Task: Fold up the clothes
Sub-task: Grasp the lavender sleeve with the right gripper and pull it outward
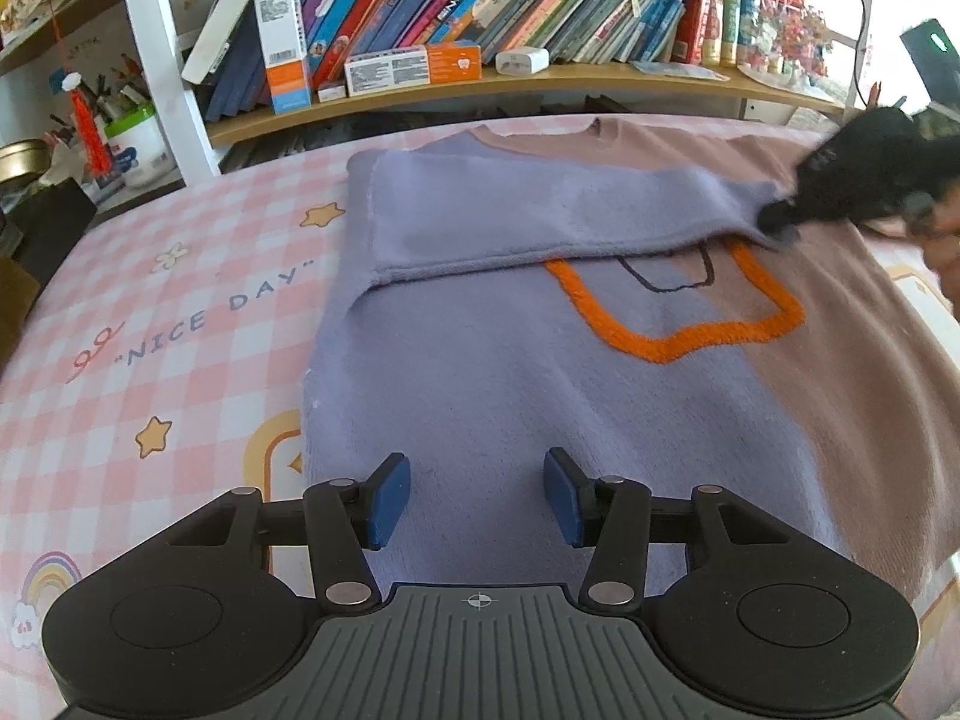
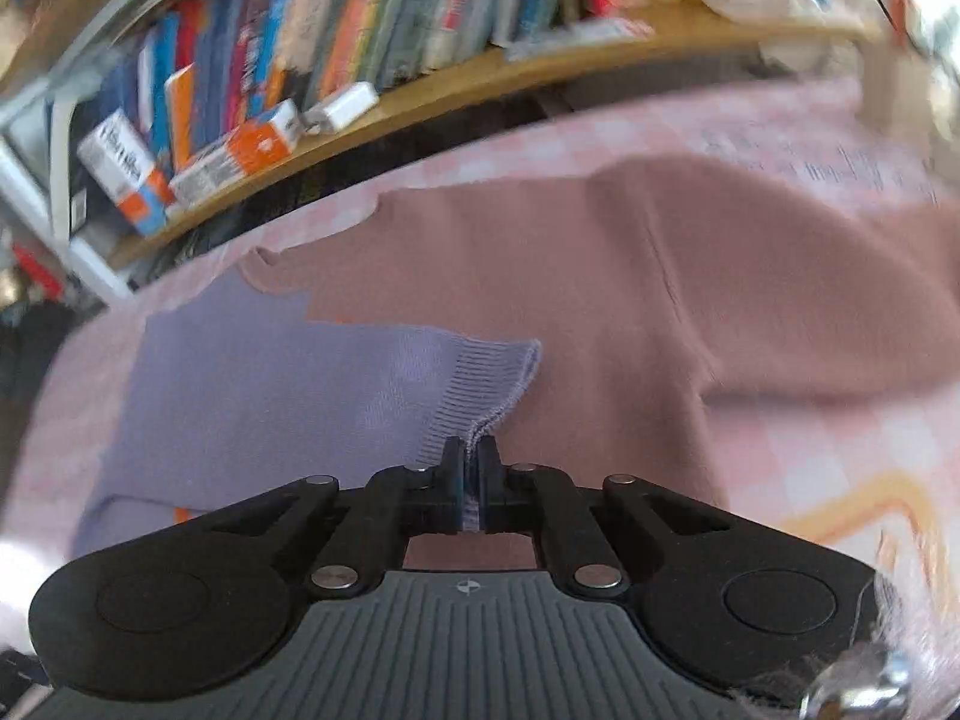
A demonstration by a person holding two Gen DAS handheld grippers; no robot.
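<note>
A sweater [image 1: 510,396], lavender on its left half and dusty pink on its right with an orange outline on the chest, lies flat on a pink checked cloth [image 1: 150,324]. Its lavender sleeve [image 1: 540,216] is folded across the chest. My right gripper [image 2: 472,468] is shut on that sleeve's ribbed cuff [image 2: 486,384], which is pinched between the pads. In the left wrist view the right gripper [image 1: 780,222] shows as a dark blur at the sleeve's end. My left gripper [image 1: 477,498] hovers over the lavender hem, its blue pads [image 1: 387,501] apart with nothing between them.
A wooden shelf [image 1: 480,87] packed with books and small boxes runs along the far side of the table. A white shelf post [image 1: 162,54] and a pen jar [image 1: 135,144] stand at the far left. The pink sleeve [image 2: 810,276] spreads out to the right.
</note>
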